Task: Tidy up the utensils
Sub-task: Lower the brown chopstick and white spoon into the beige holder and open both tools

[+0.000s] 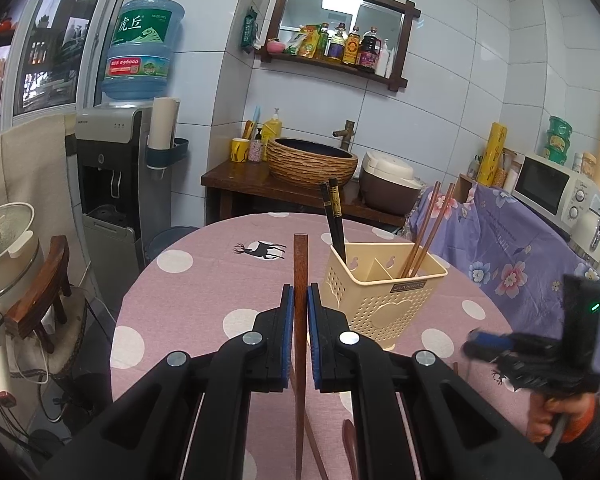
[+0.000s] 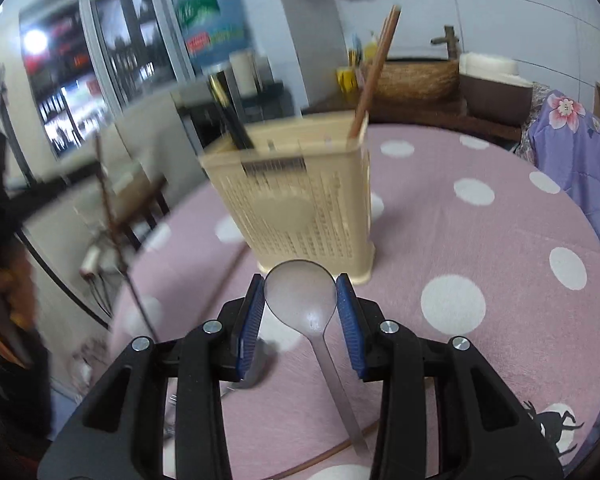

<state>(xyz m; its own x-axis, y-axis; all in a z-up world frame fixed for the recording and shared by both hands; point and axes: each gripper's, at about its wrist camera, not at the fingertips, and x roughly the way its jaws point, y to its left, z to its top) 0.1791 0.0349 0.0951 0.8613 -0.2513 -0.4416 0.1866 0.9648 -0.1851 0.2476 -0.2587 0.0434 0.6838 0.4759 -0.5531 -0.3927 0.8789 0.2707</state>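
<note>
Above the pink counter [image 2: 480, 240], the right hand-held gripper [image 2: 300, 304] clamps a clear plastic spoon [image 2: 304, 300] by its bowl; the left hand-held gripper [image 1: 299, 312] pinches a brown chopstick [image 1: 300, 264]. Lower each vertically into the matching compartment of the beige utensil holder [image 1: 380, 292].

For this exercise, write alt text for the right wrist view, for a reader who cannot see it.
The right gripper clamps the bowl of a grey metal spoon, handle trailing toward the camera. Behind stands a beige perforated plastic utensil holder, holding black and brown chopsticks, on a pink cloth with white dots.
</note>
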